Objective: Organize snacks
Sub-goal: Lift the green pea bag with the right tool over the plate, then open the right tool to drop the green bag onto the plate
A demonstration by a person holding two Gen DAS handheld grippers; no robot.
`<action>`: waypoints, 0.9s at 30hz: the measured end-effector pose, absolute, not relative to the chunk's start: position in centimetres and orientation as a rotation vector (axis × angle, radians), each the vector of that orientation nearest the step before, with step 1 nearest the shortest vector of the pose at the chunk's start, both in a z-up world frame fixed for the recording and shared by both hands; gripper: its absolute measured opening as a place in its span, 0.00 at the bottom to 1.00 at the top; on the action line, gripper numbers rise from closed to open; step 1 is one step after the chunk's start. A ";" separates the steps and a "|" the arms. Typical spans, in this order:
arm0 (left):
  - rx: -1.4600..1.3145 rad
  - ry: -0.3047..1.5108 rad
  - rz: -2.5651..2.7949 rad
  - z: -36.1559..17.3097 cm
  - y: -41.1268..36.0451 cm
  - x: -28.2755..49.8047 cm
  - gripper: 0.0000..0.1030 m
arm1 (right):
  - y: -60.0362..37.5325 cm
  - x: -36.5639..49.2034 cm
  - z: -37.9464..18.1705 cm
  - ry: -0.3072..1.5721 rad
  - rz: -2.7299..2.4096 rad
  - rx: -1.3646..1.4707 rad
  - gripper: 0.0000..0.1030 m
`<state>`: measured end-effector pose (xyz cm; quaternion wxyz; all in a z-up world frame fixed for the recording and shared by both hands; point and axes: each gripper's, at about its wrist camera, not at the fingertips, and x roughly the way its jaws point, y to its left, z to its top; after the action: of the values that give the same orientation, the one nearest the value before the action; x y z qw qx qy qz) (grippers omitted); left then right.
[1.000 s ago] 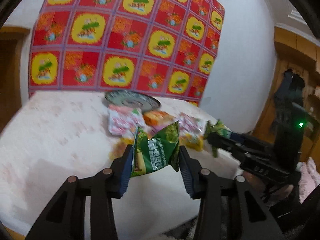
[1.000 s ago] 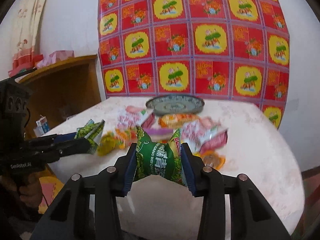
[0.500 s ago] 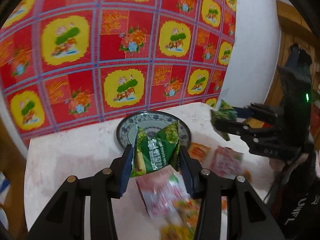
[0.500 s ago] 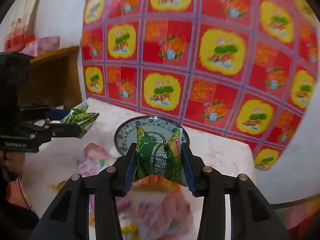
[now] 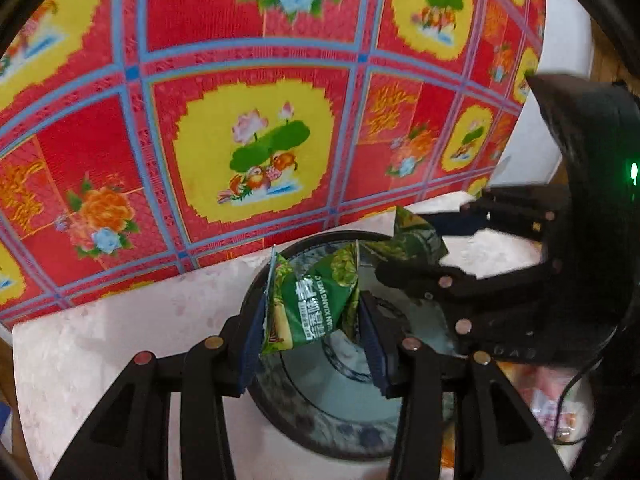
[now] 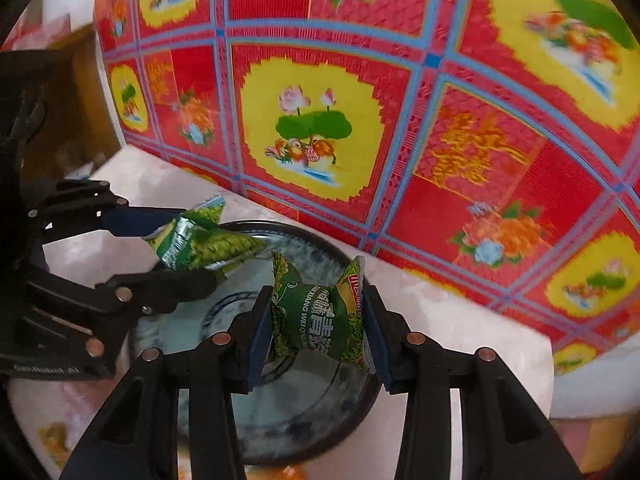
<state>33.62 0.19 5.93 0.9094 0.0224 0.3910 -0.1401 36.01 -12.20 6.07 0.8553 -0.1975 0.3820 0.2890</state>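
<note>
Each gripper pinches its own green snack packet, and both hang just above a blue-and-white patterned plate (image 5: 340, 424) (image 6: 320, 420) on the pale table. My left gripper (image 5: 314, 344) is shut on one green packet (image 5: 312, 304). My right gripper (image 6: 316, 340) is shut on the other green packet (image 6: 320, 312). In the left wrist view the right gripper (image 5: 404, 258) comes in from the right with its packet (image 5: 412, 236) over the plate's far rim. The right wrist view has the left gripper (image 6: 176, 252) at left, its packet (image 6: 200, 244) over the plate's left side.
A red, yellow and blue patterned cloth (image 5: 256, 120) hangs upright right behind the plate. Pink and orange snack packets (image 5: 552, 412) lie on the table (image 5: 120, 336) nearer me, blurred. A wooden cabinet (image 6: 80, 100) stands at far left in the right wrist view.
Both grippers have carried their green packets forward from the table's near edge, past the loose snacks, to over the plate. The cloth now fills the view. Both grips are unchanged.
</note>
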 end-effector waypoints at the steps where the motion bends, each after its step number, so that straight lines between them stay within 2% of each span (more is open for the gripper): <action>1: 0.061 0.803 -0.281 5.6 0.1 33.8 0.45 | -12.0 36.5 5.7 0.804 0.608 -0.429 0.43; 11: 0.062 0.815 -0.268 3.4 -0.2 35.4 0.48 | -11.5 38.1 3.9 0.791 0.626 -0.424 0.46; 15: 0.044 0.814 -0.272 3.3 -0.4 35.7 0.49 | -11.1 38.1 3.3 0.779 0.630 -0.412 0.53; 17: 0.051 0.803 -0.269 3.4 -0.5 35.5 0.53 | -11.2 38.6 3.3 0.781 0.642 -0.399 0.56; 22: 0.067 0.762 -0.250 4.2 -0.2 34.8 0.69 | -11.7 38.7 3.6 0.758 0.645 -0.406 0.59; 27: 0.056 0.741 -0.243 4.8 0.2 34.5 0.73 | -12.2 38.4 4.7 0.700 0.628 -0.419 0.70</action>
<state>34.49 0.25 4.83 0.9245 0.0275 0.3612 -0.1183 38.36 -12.20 4.72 0.8704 -0.2004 0.3347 0.3004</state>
